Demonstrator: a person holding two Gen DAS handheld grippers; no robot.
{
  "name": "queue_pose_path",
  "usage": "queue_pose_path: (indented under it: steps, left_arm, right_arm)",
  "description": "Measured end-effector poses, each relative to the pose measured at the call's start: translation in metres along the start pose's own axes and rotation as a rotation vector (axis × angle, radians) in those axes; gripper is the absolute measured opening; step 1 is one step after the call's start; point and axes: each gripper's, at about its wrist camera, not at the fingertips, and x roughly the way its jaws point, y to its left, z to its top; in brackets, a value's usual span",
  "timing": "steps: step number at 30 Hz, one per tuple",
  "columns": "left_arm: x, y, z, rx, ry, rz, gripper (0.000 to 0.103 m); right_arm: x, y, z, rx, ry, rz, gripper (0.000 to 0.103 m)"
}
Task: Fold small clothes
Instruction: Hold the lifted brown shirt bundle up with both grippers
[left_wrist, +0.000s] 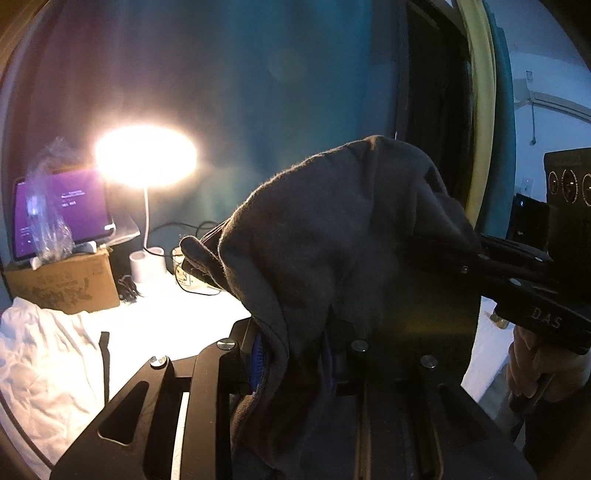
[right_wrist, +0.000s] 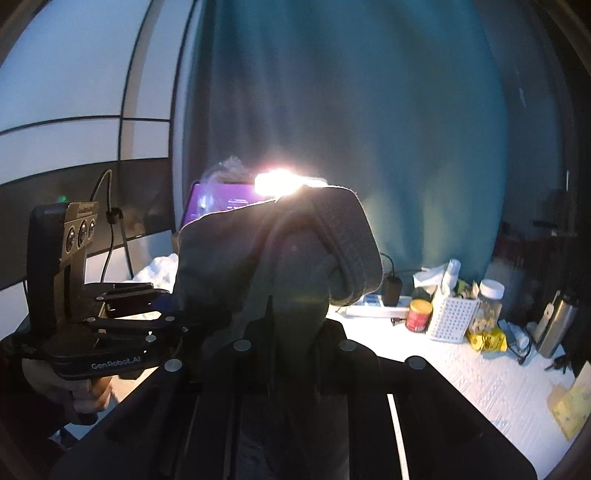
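A dark grey garment (left_wrist: 332, 240) is held up in the air between both grippers, above the white table. My left gripper (left_wrist: 295, 354) is shut on its lower edge, the cloth draped over the fingers and hiding the tips. In the left wrist view the right gripper (left_wrist: 476, 254) comes in from the right and grips the garment's other side. In the right wrist view the garment (right_wrist: 288, 258) bunches over my right gripper (right_wrist: 295, 332), which is shut on it. The left gripper (right_wrist: 207, 321) clamps it from the left.
A white cloth (left_wrist: 48, 354) lies on the table (right_wrist: 480, 391) at left. A lit desk lamp (left_wrist: 146, 155), a tablet (left_wrist: 62, 210) on a cardboard box (left_wrist: 62, 284), cables, a red can (right_wrist: 418, 315), a white basket (right_wrist: 452, 317), a jar and a steel flask (right_wrist: 556, 321) stand at the back.
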Motion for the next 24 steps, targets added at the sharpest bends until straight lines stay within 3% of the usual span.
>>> queue_pose_path:
  steps: [12,24]
  left_arm:
    - [-0.041,0.002,0.013,0.015,-0.102,0.029,0.024]
    - [-0.08,0.029,0.013,0.027,-0.144,0.134,0.022]
  right_arm:
    - [-0.019,0.031,0.03,-0.058,-0.084,0.018,0.016]
    - [-0.01,0.073,0.048,-0.112,-0.106,0.099,0.016]
